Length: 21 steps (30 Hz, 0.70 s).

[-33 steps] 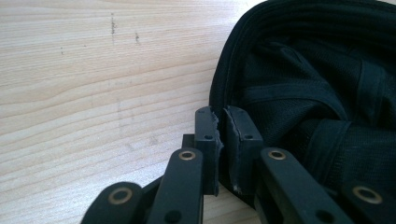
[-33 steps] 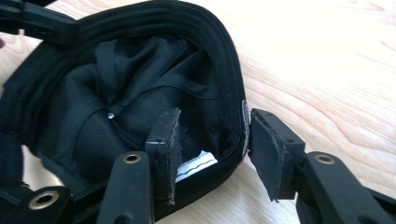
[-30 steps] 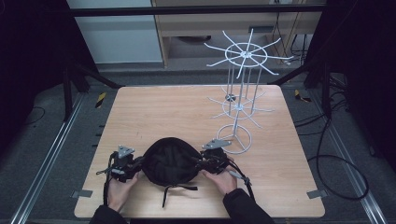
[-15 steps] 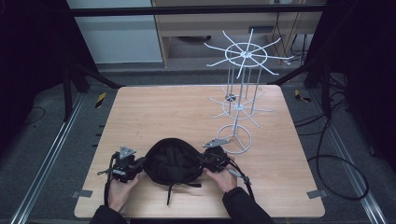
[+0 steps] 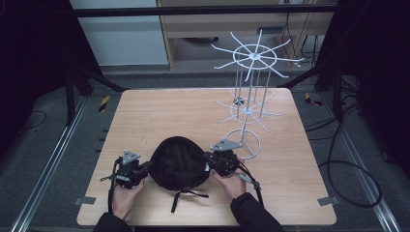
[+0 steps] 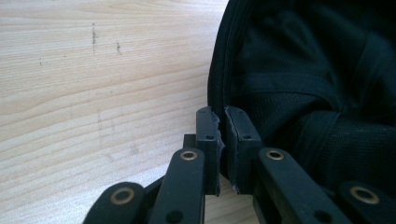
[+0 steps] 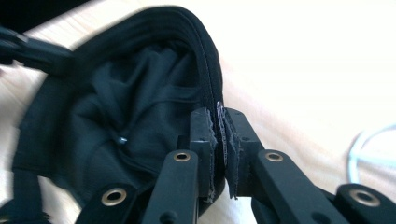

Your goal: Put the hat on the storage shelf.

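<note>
A black fabric cap (image 5: 178, 163) hangs stretched between my two grippers over the near part of the wooden table (image 5: 159, 111), its inside turned toward me and its straps (image 5: 186, 195) dangling toward the front edge. My left gripper (image 5: 145, 168) is shut on the cap's left rim (image 6: 219, 93). My right gripper (image 5: 210, 162) is shut on the right rim (image 7: 212, 70). In the left gripper view the left gripper (image 6: 222, 122) pinches the rim's seam; in the right gripper view the right gripper (image 7: 219, 121) does the same, with the lining (image 7: 135, 107) behind it.
A white wire hat stand (image 5: 251, 87) with spoked tiers rises at the right rear of the table, its ring base (image 5: 244, 143) close to my right gripper. Dark frame legs and cables surround the table.
Both grippers have lifted the cap slightly and moved it a little away from the front edge toward the stand's base. Both stay shut on the rim.
</note>
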### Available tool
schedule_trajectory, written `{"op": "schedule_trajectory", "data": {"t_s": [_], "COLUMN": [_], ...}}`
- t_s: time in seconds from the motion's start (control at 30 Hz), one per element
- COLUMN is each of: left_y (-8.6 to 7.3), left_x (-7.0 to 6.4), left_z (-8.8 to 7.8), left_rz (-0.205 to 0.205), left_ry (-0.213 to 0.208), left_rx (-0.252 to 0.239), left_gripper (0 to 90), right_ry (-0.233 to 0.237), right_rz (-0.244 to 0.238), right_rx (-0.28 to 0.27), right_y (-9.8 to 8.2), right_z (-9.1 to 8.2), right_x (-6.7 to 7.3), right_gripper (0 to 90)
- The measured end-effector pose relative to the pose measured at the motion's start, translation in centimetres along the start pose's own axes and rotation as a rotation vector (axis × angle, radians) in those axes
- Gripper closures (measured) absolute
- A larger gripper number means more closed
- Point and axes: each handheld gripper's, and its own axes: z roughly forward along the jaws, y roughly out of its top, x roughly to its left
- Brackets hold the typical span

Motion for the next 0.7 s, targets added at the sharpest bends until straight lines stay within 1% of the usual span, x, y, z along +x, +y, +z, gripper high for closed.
{"op": "schedule_trajectory", "data": {"t_s": [0.03,0.07,0.1,0.13,0.17,0.2,0.23,0.27,0.3,0.33,0.47,0.5,0.53,0.57,0.6,0.67,0.7], "left_y": [0.0,0.0,0.1,0.1,0.2,0.3,0.5,0.5,0.5,0.8,1.1,1.1,1.2,1.3,1.5,1.7,1.7], "left_x": [0.0,0.0,0.1,0.1,0.1,0.1,0.0,-0.1,-0.1,-0.1,-0.2,-0.2,-0.2,-0.2,-0.3,-0.3,-0.3], "left_z": [0.0,0.0,0.1,0.2,0.4,0.5,0.8,0.9,0.9,1.2,1.8,1.8,2.1,2.2,2.5,2.8,2.8], "left_rz": [0.0,-0.008,-0.016,-0.02,-0.022,-0.021,-0.016,-0.016,-0.016,-0.015,-0.024,-0.024,-0.023,-0.022,-0.024,-0.021,-0.021], "left_ry": [0.0,-0.001,-0.005,-0.011,-0.013,-0.012,-0.008,-0.007,-0.007,-0.006,-0.01,-0.01,-0.011,-0.007,-0.007,-0.003,-0.003], "left_rx": [0.0,-0.005,-0.008,-0.008,-0.008,-0.008,-0.011,-0.015,-0.015,-0.019,-0.03,-0.03,-0.03,-0.031,-0.037,-0.039,-0.039], "left_gripper": [84.5,84.5,84.5,84.5,84.5,84.5,84.5,84.5,84.5,84.5,84.5,84.4,84.4,84.4,84.3,84.2,84.1], "right_ry": [0.0,0.01,0.023,0.047,0.047,0.058,0.081,0.09,0.09,0.11,0.143,0.143,0.162,0.162,0.181,0.2,0.2], "right_rz": [0.0,-0.013,-0.017,-0.031,-0.031,-0.033,-0.045,-0.053,-0.053,-0.066,-0.095,-0.095,-0.106,-0.106,-0.122,-0.137,-0.137], "right_rx": [0.0,-0.021,-0.044,-0.072,-0.072,-0.085,-0.106,-0.116,-0.116,-0.124,-0.141,-0.141,-0.144,-0.144,-0.147,-0.147,-0.147], "right_y": [0.0,0.3,0.5,0.9,0.9,1.1,1.4,1.4,1.4,1.6,1.6,1.6,1.7,1.7,1.7,1.6,1.6], "right_z": [0.0,-0.3,-0.7,-1.2,-1.2,-1.5,-1.8,-1.9,-1.9,-2.0,-2.2,-2.2,-2.1,-2.1,-2.1,-1.9,-1.9], "right_x": [0.0,0.1,0.3,0.5,0.5,0.6,0.9,1.1,1.1,1.4,1.9,1.9,2.3,2.3,2.6,3.0,3.0], "right_gripper": [83.0,83.1,83.2,83.3,83.3,83.3,83.4,83.4,83.4,83.5,83.7,83.7,83.8,83.8,83.8,83.8,83.8]}}
